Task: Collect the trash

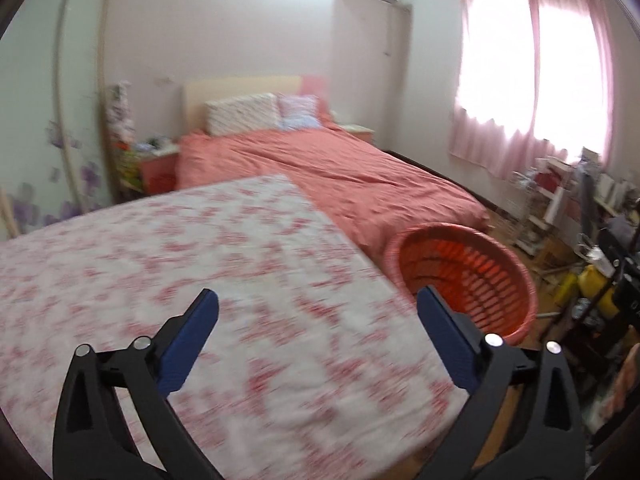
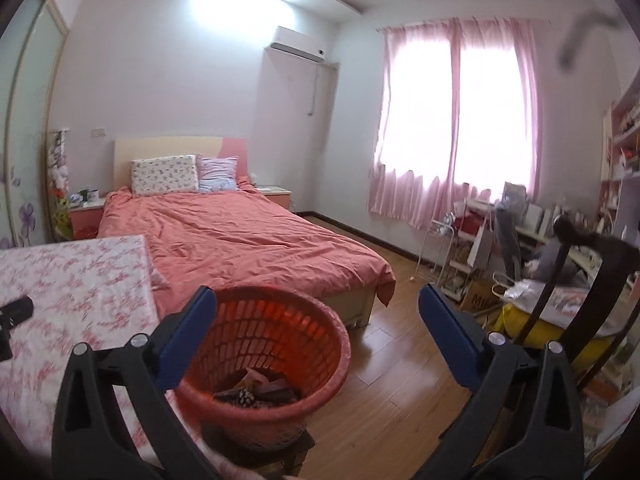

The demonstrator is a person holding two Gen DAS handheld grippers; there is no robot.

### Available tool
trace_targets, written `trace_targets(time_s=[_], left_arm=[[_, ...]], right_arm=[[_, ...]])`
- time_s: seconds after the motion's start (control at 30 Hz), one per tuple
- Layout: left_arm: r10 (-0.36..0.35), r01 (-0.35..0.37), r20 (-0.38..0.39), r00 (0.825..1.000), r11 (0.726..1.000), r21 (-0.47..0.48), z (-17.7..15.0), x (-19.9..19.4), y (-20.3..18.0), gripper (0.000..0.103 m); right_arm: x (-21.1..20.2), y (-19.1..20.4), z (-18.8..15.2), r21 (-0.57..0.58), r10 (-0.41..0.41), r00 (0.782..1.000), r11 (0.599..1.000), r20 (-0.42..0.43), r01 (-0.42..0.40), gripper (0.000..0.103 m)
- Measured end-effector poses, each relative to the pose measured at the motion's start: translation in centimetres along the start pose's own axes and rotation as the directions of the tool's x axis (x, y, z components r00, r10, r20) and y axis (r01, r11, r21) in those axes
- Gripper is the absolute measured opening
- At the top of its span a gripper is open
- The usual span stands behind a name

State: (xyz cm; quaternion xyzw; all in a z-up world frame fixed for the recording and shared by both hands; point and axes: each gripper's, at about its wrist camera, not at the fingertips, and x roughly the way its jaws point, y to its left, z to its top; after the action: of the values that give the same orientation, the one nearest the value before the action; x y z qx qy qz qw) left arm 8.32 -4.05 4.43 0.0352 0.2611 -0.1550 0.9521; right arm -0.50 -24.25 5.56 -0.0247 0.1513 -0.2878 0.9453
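While both tools [image 1: 318, 312] [image 2: 318, 310] gape empty, trash [image 2: 256, 394] lies inside the basket [image 2: 320, 360].

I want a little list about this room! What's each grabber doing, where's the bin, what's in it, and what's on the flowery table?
left gripper: open, nothing between its fingers
right gripper: open, nothing between its fingers
bin: red basket on the wooden floor, beside the table and at the foot of the bed
in the bin: some trash at the bottom, too dim to name
table: flowery cloth, no trash visible on the part shown
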Motion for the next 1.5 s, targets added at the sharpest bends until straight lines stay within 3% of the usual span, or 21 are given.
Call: trace_targets(time_s=[0.17,0.43,0.53,0.83,1.5], left_arm=[[0.112,-0.111,0.047,0.993,0.993,-0.029,-1.8,-3.3,1.9,0.100],[0.210,-0.205,0.074,0.975,0.976,-0.075,-4.6,-6.7,3.1,0.100],[0.216,-0.210,0.074,0.974,0.974,-0.086,-5.4,-7.5,3.1,0.100],[0.221,-0.215,0.047,0.974,0.971,-0.109,-7.7,-8.5,3.1,0.100],[0.205,-0.203,-0.003,0.979,0.970,-0.131,-8.5,-8.1,1.9,0.100]], right_arm=[[-4.3,1.9,-1.7,-0.039,-0.015,0.999,0.999,0.051,0.017,0.099],[-8.5,2.9,-2.8,0.044,0.177,0.982,0.984,-0.064,-0.175,0.099],[-9.3,3.7,-3.2,0.055,0.199,0.976,0.979,-0.085,-0.195,0.099],[-9.2,4.3,-4.2,0.050,0.134,0.978,0.991,-0.159,-0.128,0.099],[-7.6,4.5,-5.7,0.036,0.089,0.972,0.996,-0.218,-0.083,0.099]])
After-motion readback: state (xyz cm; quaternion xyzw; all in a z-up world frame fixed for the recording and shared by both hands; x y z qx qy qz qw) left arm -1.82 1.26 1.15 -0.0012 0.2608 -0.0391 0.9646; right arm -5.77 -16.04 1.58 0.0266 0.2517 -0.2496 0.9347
